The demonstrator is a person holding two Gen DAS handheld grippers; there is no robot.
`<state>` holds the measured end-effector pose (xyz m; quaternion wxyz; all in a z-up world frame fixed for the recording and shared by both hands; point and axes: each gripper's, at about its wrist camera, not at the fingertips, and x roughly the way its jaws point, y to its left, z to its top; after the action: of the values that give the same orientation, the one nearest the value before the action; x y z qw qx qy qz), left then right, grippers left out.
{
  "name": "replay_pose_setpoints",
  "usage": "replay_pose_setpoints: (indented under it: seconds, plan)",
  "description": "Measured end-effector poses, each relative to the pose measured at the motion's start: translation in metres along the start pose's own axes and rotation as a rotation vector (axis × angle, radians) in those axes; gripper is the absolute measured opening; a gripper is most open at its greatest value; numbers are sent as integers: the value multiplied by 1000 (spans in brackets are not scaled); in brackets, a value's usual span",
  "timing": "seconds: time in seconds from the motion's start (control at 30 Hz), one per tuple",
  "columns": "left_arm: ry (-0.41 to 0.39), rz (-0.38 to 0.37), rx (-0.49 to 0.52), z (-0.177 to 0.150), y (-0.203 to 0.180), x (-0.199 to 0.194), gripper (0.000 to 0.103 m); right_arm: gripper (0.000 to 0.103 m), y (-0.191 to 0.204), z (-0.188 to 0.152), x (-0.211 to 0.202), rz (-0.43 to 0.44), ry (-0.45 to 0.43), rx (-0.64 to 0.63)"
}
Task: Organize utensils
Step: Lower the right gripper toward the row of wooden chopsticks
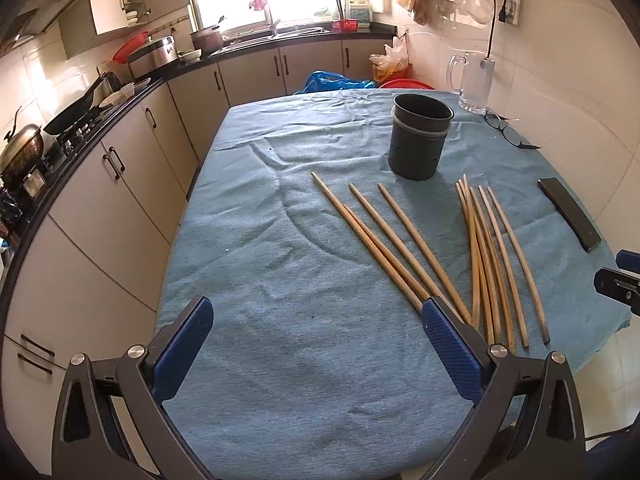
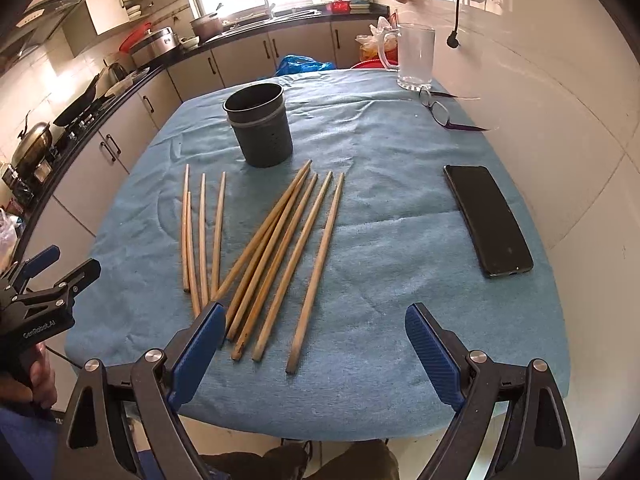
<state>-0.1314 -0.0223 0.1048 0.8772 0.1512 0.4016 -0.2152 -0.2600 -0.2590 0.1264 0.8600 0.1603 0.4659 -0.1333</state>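
Several wooden chopsticks [image 1: 404, 236] lie loose on the blue tablecloth [image 1: 280, 280] in two fanned groups; they show in the right wrist view too [image 2: 276, 248]. A dark round utensil holder [image 1: 418, 138] stands upright and empty behind them, and it also shows in the right wrist view [image 2: 260, 130]. My left gripper [image 1: 316, 344] is open and empty above the near table edge, left of the chopsticks. My right gripper [image 2: 316, 354] is open and empty just in front of the chopsticks' near ends.
A black phone [image 2: 486, 220] lies on the right of the table. Glasses [image 2: 438, 112] and a glass mug [image 2: 414, 56] are at the far right corner. Kitchen counter and cabinets [image 1: 120, 168] run along the left. The wall is close on the right.
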Motion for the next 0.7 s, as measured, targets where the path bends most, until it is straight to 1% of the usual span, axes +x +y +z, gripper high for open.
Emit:
replay_pose_setpoints:
  seconds: [0.4,0.7]
  plan:
    - [12,6,-1,-1,-1,1,103,94,4,0,-2,11,-8,-23]
    - [12,11,2,-1,-4,2,103,94,0,-1,-6,17,-20,-16]
